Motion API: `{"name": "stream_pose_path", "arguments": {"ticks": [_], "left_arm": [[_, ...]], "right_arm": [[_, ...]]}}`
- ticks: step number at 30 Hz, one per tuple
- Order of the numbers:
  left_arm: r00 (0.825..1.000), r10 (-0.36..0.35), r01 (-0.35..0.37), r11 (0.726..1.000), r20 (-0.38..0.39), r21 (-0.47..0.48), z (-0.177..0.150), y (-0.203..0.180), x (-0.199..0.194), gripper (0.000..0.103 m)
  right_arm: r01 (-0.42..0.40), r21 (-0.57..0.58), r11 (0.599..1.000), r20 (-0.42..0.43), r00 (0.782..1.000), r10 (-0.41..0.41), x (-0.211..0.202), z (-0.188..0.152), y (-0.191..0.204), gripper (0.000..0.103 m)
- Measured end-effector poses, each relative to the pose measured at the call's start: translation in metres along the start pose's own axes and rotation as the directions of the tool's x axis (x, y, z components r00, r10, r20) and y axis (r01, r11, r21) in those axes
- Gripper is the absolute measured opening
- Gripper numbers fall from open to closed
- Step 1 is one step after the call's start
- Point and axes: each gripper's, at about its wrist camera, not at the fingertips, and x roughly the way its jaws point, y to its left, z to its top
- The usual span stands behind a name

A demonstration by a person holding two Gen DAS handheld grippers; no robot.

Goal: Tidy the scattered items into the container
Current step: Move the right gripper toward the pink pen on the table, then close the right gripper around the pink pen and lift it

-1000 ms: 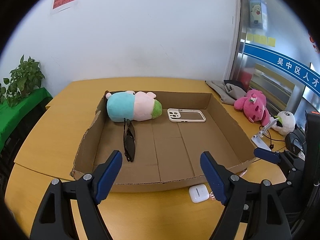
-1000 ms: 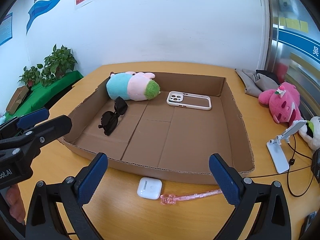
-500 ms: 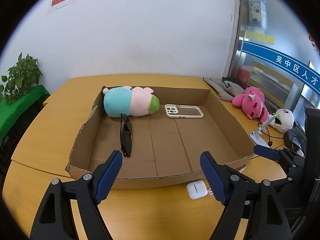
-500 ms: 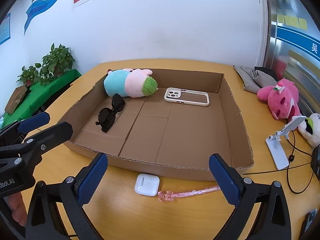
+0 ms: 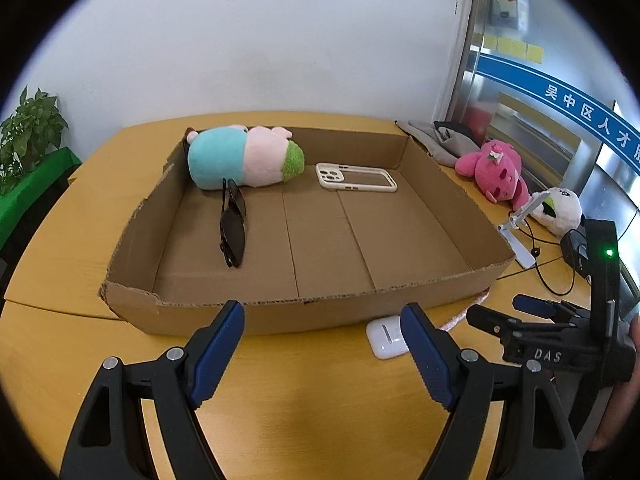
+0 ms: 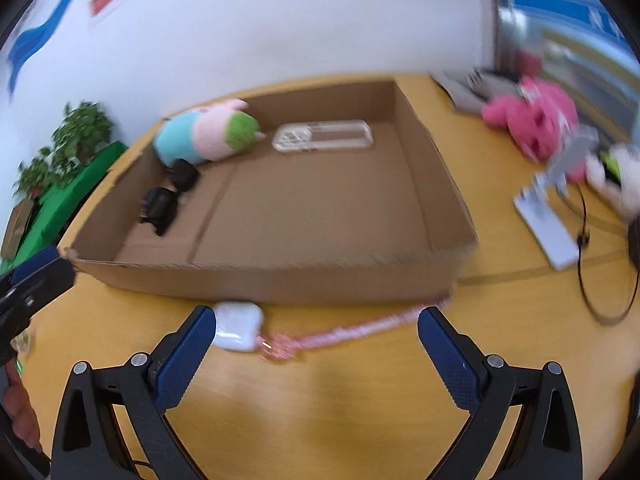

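A shallow cardboard box [image 5: 280, 314] [image 6: 256, 284] lies on the wooden table and holds a blue-pink-green plush toy [image 5: 244, 158] [image 6: 208, 132], black sunglasses [image 5: 232, 226] [image 6: 166, 196] and a white phone case [image 5: 356, 177] [image 6: 324, 140]. Outside its front wall lie a white earbud case [image 5: 384, 336] [image 6: 238, 330] and a pink wand-like stick [image 6: 340, 334] [image 5: 466, 312]. My left gripper [image 5: 322, 330] is open over the table in front of the box. My right gripper [image 6: 316, 340] is open, low over the stick, its left finger beside the earbud case.
To the right of the box lie a pink plush [image 5: 496, 170] [image 6: 536, 120], a white plush [image 5: 560, 208], a white phone stand [image 5: 520, 236] [image 6: 548, 216], black cables and grey cloth [image 5: 440, 140]. A potted plant [image 5: 28, 128] on a green surface stands at the left.
Both grippers have sunk toward the table. The right one has dropped, rolled and moved close to the earbud case and pink stick; its view is blurred. Jaws stay wide.
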Motion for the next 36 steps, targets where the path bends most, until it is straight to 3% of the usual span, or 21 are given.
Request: {"name": "stream_pose_path", "arguments": {"ticks": [5, 10, 15, 22, 25, 30, 32, 36], "left_arm": [[0.997, -0.038, 0.04, 0.999, -0.062, 0.034, -0.014, -0.013, 0.016, 0.08], [0.993, -0.061, 0.07, 0.994, -0.101, 0.084, -0.024, -0.027, 0.026, 0.08], [0.987, -0.088, 0.105, 0.987, -0.138, 0.123, -0.03, -0.039, 0.035, 0.08], [0.97, -0.142, 0.185, 0.956, -0.196, 0.226, -0.038, -0.07, 0.047, 0.08], [0.946, -0.199, 0.266, 0.927, -0.256, 0.263, -0.049, -0.093, 0.054, 0.08], [0.88, -0.282, 0.403, 0.871, -0.383, 0.283, -0.074, -0.133, 0.064, 0.079], [0.851, -0.321, 0.45, 0.853, -0.415, 0.263, -0.081, -0.144, 0.063, 0.079], [0.795, -0.395, 0.507, 0.849, -0.461, 0.147, -0.088, -0.149, 0.067, 0.079]], "right_arm": [[0.017, 0.146, 0.989, -0.093, 0.996, -0.004, 0.03, -0.008, -0.039, 0.1], [0.057, 0.141, 0.988, -0.112, 0.993, -0.041, 0.045, -0.003, -0.041, 0.092], [0.089, 0.063, 0.994, -0.103, 0.991, -0.082, 0.048, 0.0, -0.027, 0.057], [0.059, -0.009, 0.998, -0.088, 0.994, -0.059, 0.037, -0.013, -0.036, 0.035], [0.027, -0.012, 1.0, -0.096, 0.995, -0.028, 0.031, -0.018, -0.046, 0.024], [0.008, 0.027, 1.0, -0.117, 0.993, -0.005, 0.026, -0.024, -0.056, 0.014], [0.002, 0.052, 0.999, -0.128, 0.992, 0.004, 0.025, -0.025, -0.058, 0.012], [-0.004, 0.084, 0.996, -0.145, 0.989, 0.016, 0.025, -0.025, -0.059, 0.011]]}}
